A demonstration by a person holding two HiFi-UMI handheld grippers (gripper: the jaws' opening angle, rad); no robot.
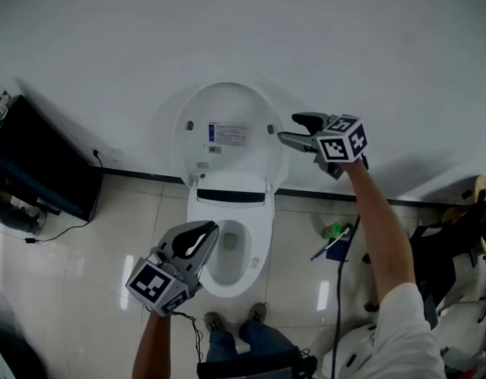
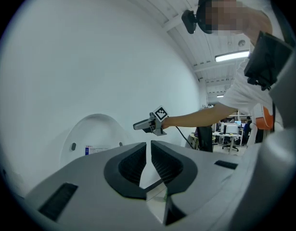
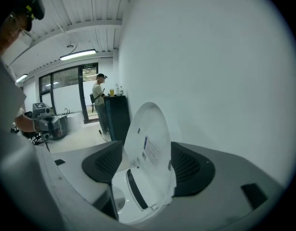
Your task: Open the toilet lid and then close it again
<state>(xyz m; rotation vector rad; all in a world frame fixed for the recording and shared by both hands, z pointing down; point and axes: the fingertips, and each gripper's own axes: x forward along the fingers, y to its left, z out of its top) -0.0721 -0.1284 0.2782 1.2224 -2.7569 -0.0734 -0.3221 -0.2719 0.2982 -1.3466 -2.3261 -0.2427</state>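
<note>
The white toilet lid (image 1: 227, 129) stands upright against the wall, its inner side with a label facing out; it also shows in the left gripper view (image 2: 92, 136) and the right gripper view (image 3: 150, 143). Below it lies the bowl with its seat (image 1: 258, 247) down. My right gripper (image 1: 288, 127) hovers just right of the lid's edge, jaws open with nothing between them, and I see no contact. In its own view (image 3: 147, 150) the lid stands ahead between the open jaws. My left gripper (image 1: 213, 229) sits over the bowl's front left, jaws together and empty (image 2: 148, 146).
A black cabinet (image 1: 37, 172) stands at the left wall with a cable on the tiled floor. A green and blue brush set (image 1: 333, 239) lies right of the toilet, dark bags (image 1: 448, 251) further right. My shoes (image 1: 235, 320) are before the bowl. A person (image 3: 98, 105) stands far off.
</note>
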